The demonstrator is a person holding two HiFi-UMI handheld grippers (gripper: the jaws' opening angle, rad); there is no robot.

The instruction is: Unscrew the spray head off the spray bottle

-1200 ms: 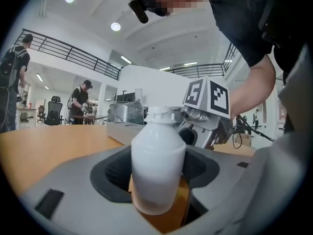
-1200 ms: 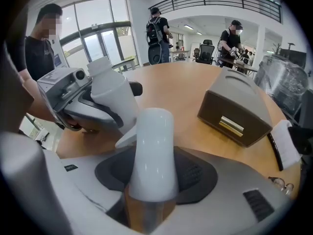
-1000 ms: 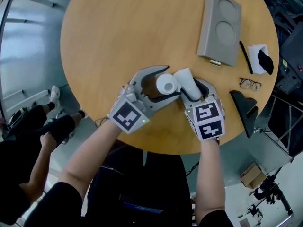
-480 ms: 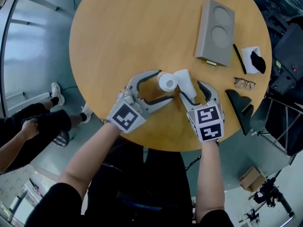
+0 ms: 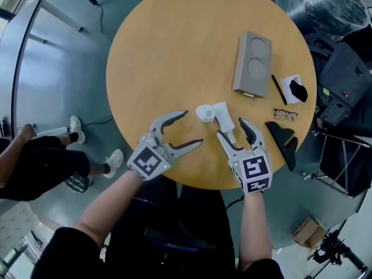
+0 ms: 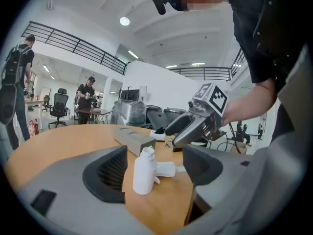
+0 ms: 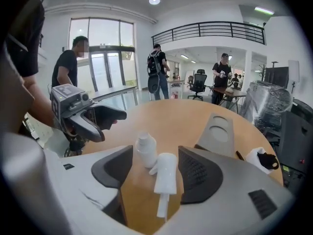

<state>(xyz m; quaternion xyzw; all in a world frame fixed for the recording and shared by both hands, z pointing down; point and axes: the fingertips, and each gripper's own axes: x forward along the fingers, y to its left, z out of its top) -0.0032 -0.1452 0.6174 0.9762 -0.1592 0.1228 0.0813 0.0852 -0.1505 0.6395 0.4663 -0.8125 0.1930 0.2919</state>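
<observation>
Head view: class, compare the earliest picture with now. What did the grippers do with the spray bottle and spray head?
The jaws have just been opening: the left gripper let go of the spray bottle, the right gripper of the spray head, and both drew back toward the person, empty. The bottle stands upright, the head lying beside it. The grey tray and glasses stayed put.

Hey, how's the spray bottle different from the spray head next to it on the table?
The bottle stands upright, while the spray head lies on its side. The bottle is a plain round body with an open neck. The spray head is slimmer, with a thin tube sticking out of one end. Both are white and rest on the wooden table.
</observation>
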